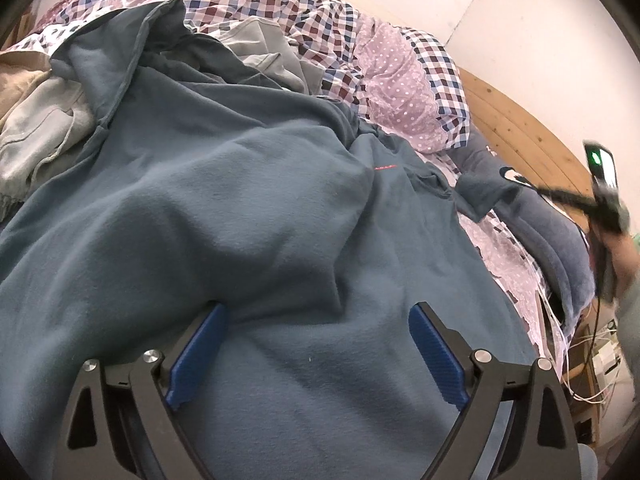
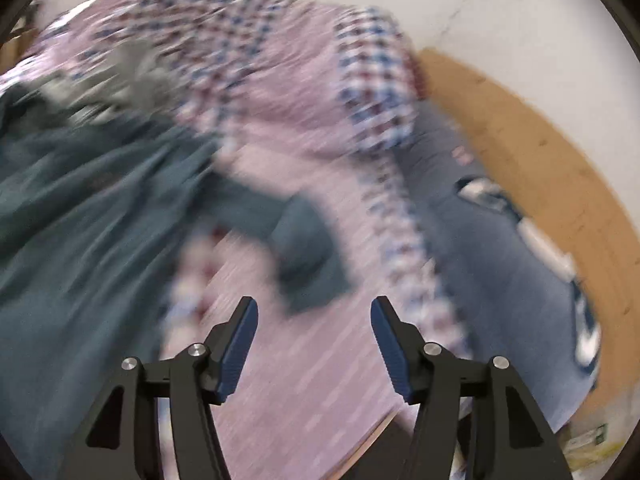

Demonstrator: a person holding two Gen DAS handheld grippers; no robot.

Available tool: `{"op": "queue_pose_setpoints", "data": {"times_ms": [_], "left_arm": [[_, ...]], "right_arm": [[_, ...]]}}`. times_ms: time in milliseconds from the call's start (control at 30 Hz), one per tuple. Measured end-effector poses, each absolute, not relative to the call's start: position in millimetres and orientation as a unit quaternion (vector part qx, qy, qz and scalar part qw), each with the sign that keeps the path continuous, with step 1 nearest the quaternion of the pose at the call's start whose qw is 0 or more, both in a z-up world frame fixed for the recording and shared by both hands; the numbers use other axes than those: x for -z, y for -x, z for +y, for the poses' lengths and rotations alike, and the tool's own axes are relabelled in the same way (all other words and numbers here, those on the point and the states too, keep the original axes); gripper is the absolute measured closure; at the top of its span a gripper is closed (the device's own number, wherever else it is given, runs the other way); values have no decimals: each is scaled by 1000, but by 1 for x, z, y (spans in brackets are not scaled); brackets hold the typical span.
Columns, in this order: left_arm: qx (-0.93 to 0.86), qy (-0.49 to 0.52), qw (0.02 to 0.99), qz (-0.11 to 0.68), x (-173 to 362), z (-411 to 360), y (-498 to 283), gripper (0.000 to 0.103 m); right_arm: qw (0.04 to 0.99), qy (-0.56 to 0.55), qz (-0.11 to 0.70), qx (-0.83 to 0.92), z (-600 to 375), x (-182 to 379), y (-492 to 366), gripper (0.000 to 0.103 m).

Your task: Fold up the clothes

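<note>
Teal sweatshirt (image 1: 248, 208) lies rumpled across the bed, on the checked quilt (image 1: 312, 28), body bunched into soft ridges, one sleeve (image 2: 296, 236) flung out to the side onto the pink sheet (image 2: 304, 380). Grey garments (image 1: 40, 128) heaped beyond it; a blue pillow (image 1: 560, 232) near the wooden headboard (image 1: 520, 120). Step in hand, as I judge it: squaring the sweatshirt flat before the first fold, with the sleeve the likely next thing to bring in. To do it well: take the sleeve at its cuff end rather than mid-length, pinch only one layer, draw it across the chest in a low arc so the body below is not dragged, and use the other tongs to pin the body down. Smooth the ridges first, or they will be locked into the fold. Left gripper (image 1: 316, 312): jaws spread wide, hovering low over the sweatshirt's body, cloth between and beneath the pads but not pinched; whether the tips brush the fabric I cannot tell. Right gripper (image 2: 314, 308): jaws parted, nothing between them, poised above the sheet just short of the sleeve end; view heavily smeared by motion.
</note>
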State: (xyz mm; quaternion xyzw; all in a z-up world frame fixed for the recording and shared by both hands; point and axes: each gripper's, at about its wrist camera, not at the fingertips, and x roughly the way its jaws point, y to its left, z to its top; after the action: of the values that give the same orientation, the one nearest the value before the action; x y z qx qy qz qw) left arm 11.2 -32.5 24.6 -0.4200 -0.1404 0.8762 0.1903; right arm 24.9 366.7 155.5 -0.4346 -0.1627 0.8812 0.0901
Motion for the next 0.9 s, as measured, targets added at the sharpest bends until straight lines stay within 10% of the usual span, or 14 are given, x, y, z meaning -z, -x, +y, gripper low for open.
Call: {"op": "queue_pose_setpoints", "data": {"times_ms": [333, 900], "left_arm": [[-865, 433, 199, -160, -39, -36, -27, 8], [-880, 389, 49, -269, -64, -198, -160, 8]], "right_arm": [[13, 364, -1, -931, 283, -132, -170, 34], [-160, 327, -17, -931, 169, -113, -181, 29]]}}
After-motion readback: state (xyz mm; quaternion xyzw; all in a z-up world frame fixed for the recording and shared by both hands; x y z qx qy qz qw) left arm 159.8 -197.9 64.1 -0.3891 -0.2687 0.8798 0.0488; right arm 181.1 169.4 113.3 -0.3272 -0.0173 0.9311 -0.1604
